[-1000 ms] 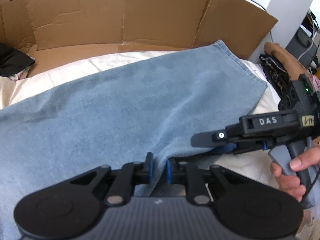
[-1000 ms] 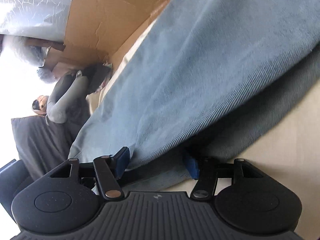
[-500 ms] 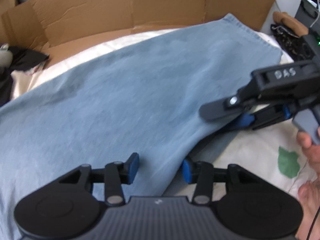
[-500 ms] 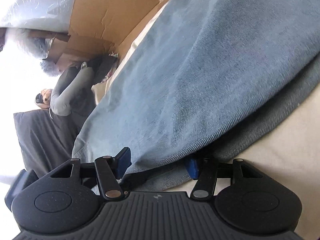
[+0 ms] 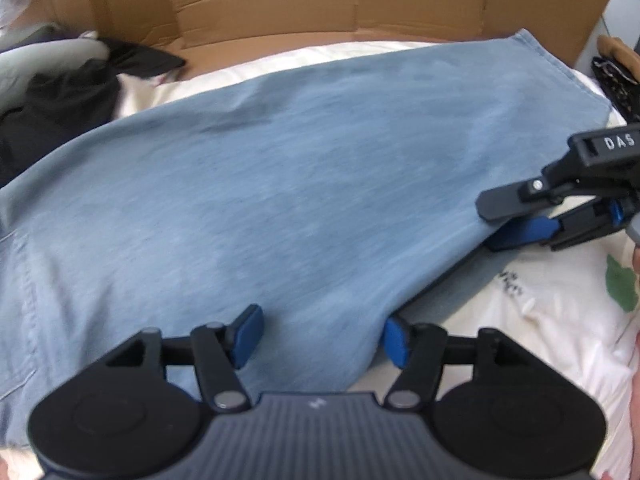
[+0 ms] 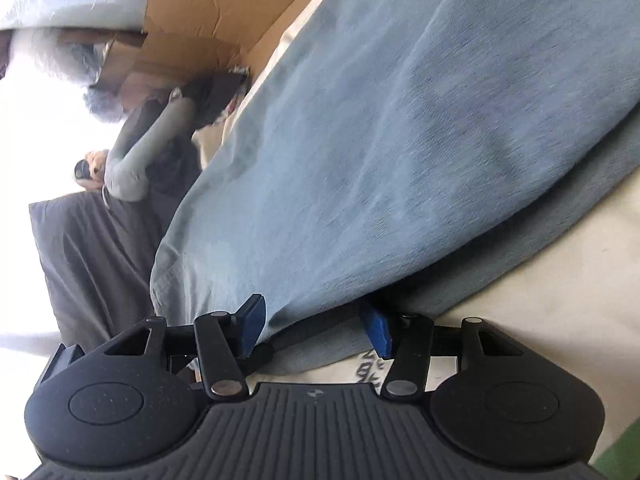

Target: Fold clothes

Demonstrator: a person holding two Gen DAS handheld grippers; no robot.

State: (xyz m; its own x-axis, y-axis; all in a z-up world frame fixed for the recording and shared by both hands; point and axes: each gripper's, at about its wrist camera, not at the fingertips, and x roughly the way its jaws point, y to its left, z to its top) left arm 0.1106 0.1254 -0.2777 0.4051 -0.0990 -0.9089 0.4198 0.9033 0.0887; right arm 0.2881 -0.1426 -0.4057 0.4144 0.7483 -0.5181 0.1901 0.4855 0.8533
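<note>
Light blue denim trousers [image 5: 320, 184] lie folded lengthwise on a white bedsheet [image 5: 520, 320]. My left gripper [image 5: 320, 338] points steeply down at their near folded edge. Its jaws are opening, the fold sits loose between the blue pads [image 5: 248, 336], and nothing is gripped. My right gripper [image 5: 490, 224] comes in from the right, one finger over the top layer and the blue one under it. In the right wrist view the trousers [image 6: 400, 140] fill the frame. The right gripper [image 6: 314, 326] is closing around their edge, and its pads are not pressing.
Flattened cardboard [image 5: 320, 0] stands along the far side of the bed. Dark and grey clothes [image 5: 60, 92] are piled at the far left. A dark patterned item [image 5: 616, 80] lies at the far right. The sheet has a green print [image 5: 620, 288].
My left gripper was shut on a pinch of denim and has let it go, the jaws spreading wide. The right gripper has drifted toward the right edge of the left wrist view.
</note>
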